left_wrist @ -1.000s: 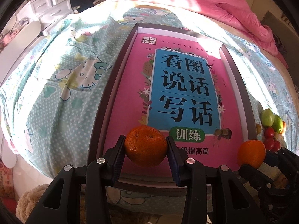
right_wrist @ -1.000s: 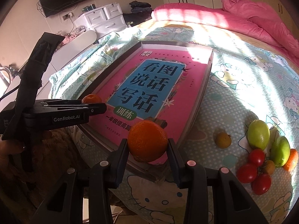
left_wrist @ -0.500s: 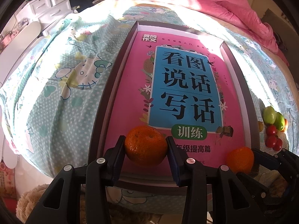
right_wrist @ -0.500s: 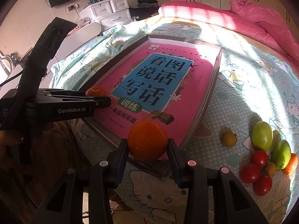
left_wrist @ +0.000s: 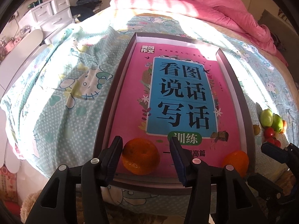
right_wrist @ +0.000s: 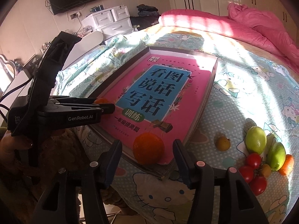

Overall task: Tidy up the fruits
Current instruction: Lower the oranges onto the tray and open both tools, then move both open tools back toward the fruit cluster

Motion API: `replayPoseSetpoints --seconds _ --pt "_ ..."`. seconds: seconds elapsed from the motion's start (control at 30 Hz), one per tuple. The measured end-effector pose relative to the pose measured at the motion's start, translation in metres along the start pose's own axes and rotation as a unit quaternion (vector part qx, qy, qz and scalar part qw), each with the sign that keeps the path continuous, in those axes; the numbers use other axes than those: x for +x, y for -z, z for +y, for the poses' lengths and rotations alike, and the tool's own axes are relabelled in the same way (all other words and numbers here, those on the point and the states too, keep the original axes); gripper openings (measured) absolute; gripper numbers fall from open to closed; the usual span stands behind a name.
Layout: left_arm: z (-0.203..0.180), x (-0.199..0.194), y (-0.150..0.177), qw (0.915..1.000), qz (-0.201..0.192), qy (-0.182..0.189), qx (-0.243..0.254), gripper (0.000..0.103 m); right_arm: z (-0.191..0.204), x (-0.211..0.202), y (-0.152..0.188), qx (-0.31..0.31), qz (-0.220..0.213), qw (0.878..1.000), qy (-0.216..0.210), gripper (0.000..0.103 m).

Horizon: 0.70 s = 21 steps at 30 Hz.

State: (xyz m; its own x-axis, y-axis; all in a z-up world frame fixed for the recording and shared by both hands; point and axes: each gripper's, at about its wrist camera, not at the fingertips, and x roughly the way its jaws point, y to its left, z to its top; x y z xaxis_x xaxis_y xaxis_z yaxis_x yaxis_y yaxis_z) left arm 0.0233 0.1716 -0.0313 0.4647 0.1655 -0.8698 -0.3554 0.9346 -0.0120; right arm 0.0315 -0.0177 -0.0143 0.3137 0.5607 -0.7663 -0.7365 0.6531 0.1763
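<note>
The left gripper [left_wrist: 145,155] had gripped its orange [left_wrist: 140,155] a second before; its jaws were now opening, and the fruit lay between them on the pink book [left_wrist: 179,100] with a gap visible at the right pad. The near pad on the left stood very close; contact there could not be told. The right gripper [right_wrist: 147,154] showed the same change: earlier clamped on the second orange [right_wrist: 149,151], its jaws were now opening, with clear gaps on both sides of the fruit. That orange rested on the book's near corner, inside the tray [right_wrist: 206,102], directly ahead of the fingers. Both grippers had kept their places. To the right of the right gripper, well apart from the tray, the remaining fruits [right_wrist: 261,153] lay unmoved on the bedsheet [right_wrist: 243,93].
</note>
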Motion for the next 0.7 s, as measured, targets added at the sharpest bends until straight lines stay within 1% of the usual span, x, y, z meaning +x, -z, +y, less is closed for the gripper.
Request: replayPoseSetpoints --seconds 0.1,0.27,0.3,0.37,0.43,0.53,0.57,0.6,0.63,0.7 --pt "-0.001 -0.003 0.0 1.0 -0.005 0.001 0.0 0.055 -0.007 -0.006 -0.001 0.013 -0.01 1.0 0.001 0.06" --pt "0.0 -0.008 -0.002 0.9998 -0.016 0.01 -0.006 0.06 -0.022 -0.016 -0.003 0.044 -0.024 0.999 -0.001 0.06" --pt "-0.001 -0.01 -0.003 0.9997 -0.02 0.009 -0.006 0.06 -0.025 -0.018 -0.003 0.05 -0.028 0.998 -0.001 0.062" --pt "-0.003 -0.016 -0.006 0.9993 -0.036 0.006 -0.002 0.06 -0.03 -0.022 -0.004 0.06 -0.034 0.998 0.003 0.067" --pt "-0.004 -0.022 -0.008 0.9987 -0.05 0.005 -0.002 0.064 -0.035 -0.026 -0.005 0.064 -0.041 0.997 0.009 0.068" --pt "-0.008 -0.034 -0.011 0.9976 -0.065 0.021 -0.007 0.065 -0.042 -0.035 -0.005 0.069 -0.054 0.996 0.016 0.068" --pt "-0.01 -0.038 -0.011 0.9971 -0.072 0.024 -0.007 0.066 -0.044 -0.039 -0.004 0.07 -0.058 0.996 0.02 0.068" --pt "-0.011 -0.042 -0.011 0.9966 -0.078 0.026 -0.007 0.073 -0.047 -0.043 -0.002 0.071 -0.061 0.995 0.025 0.069" --pt "-0.013 -0.047 -0.011 0.9961 -0.082 0.029 -0.006 0.077 -0.05 -0.047 -0.001 0.073 -0.065 0.995 0.029 0.07" --pt "-0.018 -0.053 -0.012 0.9955 -0.087 0.037 -0.002 0.077 -0.056 -0.053 0.001 0.079 -0.07 0.994 0.034 0.073"
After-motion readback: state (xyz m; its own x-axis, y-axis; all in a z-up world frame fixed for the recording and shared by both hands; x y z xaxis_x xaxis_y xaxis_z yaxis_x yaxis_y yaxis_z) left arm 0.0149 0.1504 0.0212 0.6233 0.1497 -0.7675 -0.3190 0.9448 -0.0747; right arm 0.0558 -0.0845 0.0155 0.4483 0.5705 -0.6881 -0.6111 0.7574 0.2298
